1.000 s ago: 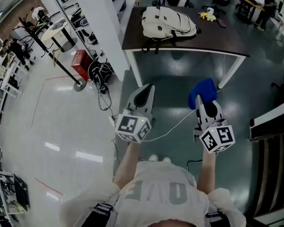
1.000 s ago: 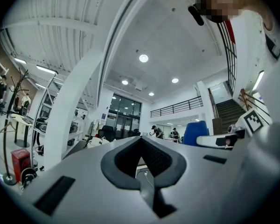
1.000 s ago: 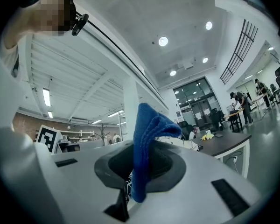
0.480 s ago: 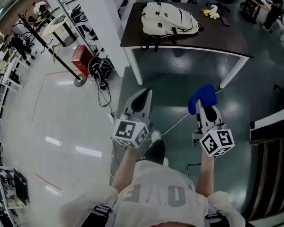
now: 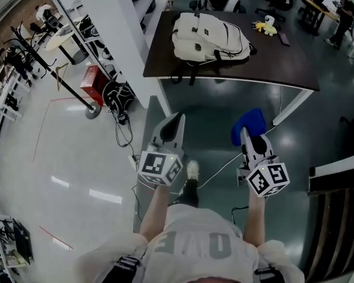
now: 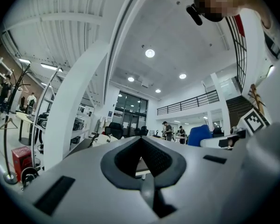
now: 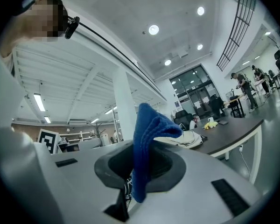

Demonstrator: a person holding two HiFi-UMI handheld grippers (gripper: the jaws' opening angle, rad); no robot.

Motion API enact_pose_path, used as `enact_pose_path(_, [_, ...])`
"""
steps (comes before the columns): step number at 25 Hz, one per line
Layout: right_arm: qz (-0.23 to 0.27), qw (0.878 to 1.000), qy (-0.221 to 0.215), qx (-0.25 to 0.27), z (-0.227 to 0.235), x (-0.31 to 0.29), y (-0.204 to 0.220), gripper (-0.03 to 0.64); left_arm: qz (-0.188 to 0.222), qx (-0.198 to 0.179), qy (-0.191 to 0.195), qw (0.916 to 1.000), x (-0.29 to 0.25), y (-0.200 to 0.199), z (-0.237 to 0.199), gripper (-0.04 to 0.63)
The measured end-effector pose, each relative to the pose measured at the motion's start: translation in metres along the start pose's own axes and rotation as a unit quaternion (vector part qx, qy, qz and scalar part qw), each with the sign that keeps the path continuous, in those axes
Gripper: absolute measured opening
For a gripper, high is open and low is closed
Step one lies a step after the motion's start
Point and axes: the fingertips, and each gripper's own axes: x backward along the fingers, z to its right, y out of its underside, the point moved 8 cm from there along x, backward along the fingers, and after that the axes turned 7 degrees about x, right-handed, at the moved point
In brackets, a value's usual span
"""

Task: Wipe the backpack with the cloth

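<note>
A white backpack with black trim lies flat on a dark table ahead of me; it shows again as the backpack in the right gripper view. My right gripper is shut on a blue cloth, which stands up from between its jaws as the cloth. My left gripper is shut with nothing in it, also seen as the left gripper. Both grippers hang over the floor, well short of the table's near edge.
A yellow soft toy and a dark flat item lie at the table's far right. A white pillar stands left of the table, with a red box, bags and cables at its foot. A stair rail runs at the right.
I have walked closer to the table: the backpack and table now sit lower and larger in the head view. Both grippers stay as they were, the right still holding the cloth.
</note>
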Motion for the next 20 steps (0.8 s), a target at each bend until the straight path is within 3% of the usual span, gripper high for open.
enact_pose_path(10, [0.002, 0.999, -0.036, 0.000, 0.053, -0.212, -0.020, 0.041, 0.013, 0.000, -0.017, 0.9998, -0.160, -0.029, -0.137, 0.003])
enact_pose_path(20, [-0.033, 0.995, -0.090, -0.025, 0.117, -0.341, -0.007, 0.041, 0.002, 0.012, -0.050, 0.9987, -0.265, -0.005, -0.200, 0.003])
